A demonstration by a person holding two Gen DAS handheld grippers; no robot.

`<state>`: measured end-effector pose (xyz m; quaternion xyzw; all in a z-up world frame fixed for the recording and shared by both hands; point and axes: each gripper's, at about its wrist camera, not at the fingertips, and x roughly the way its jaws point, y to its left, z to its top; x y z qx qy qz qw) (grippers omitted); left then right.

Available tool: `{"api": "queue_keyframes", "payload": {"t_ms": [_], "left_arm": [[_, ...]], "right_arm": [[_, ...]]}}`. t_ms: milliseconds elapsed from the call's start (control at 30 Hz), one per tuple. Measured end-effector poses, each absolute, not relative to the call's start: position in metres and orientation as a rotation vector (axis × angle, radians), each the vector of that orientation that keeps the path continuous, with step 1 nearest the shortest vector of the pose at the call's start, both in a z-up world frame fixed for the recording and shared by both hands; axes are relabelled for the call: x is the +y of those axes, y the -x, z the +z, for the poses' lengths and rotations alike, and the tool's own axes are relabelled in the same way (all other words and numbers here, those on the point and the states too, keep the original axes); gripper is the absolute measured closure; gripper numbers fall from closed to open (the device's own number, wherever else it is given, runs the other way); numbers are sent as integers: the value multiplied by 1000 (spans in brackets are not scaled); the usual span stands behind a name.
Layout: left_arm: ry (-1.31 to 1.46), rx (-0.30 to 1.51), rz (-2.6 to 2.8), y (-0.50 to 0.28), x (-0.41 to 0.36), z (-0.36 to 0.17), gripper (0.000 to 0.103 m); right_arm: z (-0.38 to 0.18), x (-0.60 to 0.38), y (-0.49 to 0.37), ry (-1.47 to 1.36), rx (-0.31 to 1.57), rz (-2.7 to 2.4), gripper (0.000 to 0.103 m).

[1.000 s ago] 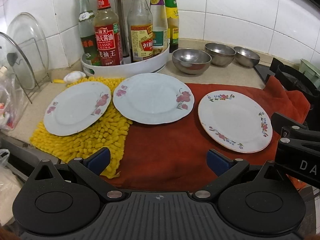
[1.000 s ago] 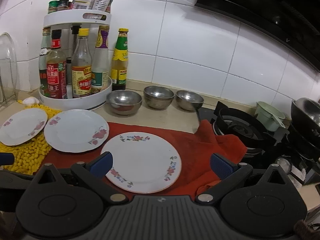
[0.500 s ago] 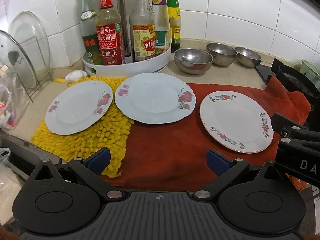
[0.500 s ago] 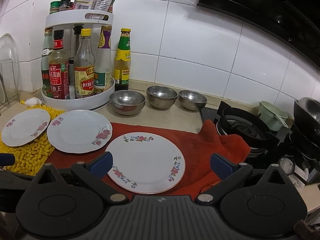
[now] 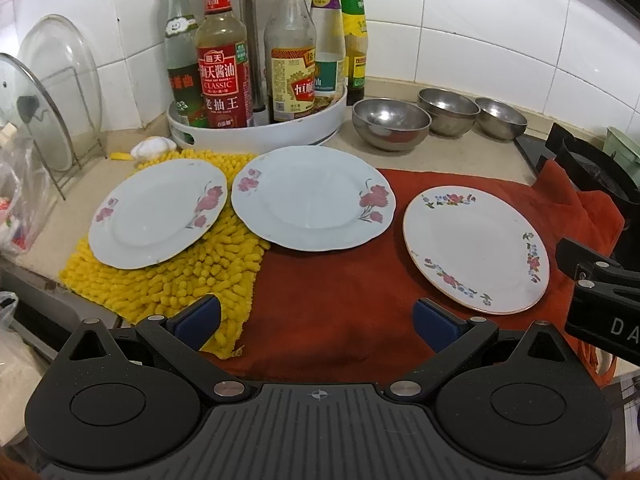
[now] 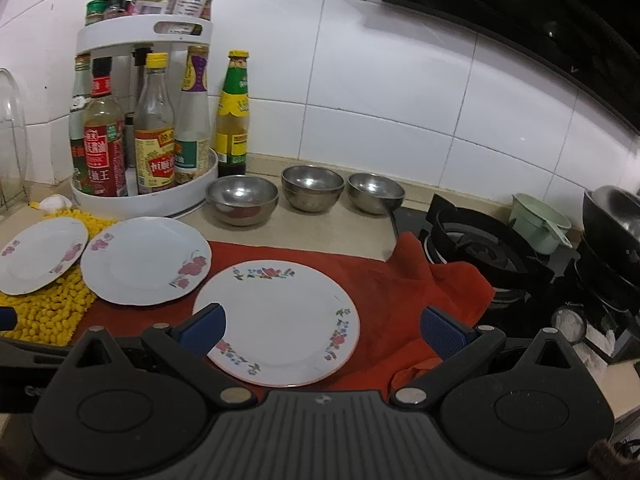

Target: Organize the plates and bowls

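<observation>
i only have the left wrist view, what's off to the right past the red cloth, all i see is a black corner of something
Observer: That is a gas stove; the red cloth drapes up against its burner grate.
Operator: anything else over there
Observer: A pale green cup stands behind the burner, and a black wok sits at the far right.
Operator: is the right gripper on a plate yet
Observer: No. The right gripper is open and empty, hovering over the near edge of the plate with the small flower border.
Operator: what's on top of the bottle rack
Observer: The rack's upper tier holds small jars and boxes.
</observation>
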<state>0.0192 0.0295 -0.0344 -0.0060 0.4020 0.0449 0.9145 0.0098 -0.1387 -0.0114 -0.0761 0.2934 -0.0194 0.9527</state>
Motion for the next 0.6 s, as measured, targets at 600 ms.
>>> {"api": "queue_keyframes", "payload": {"t_ms": [600], "left_arm": [[90, 903, 43, -63, 30, -54, 1]], "right_arm": [[-36, -175, -81, 96, 738, 58, 3]]}}
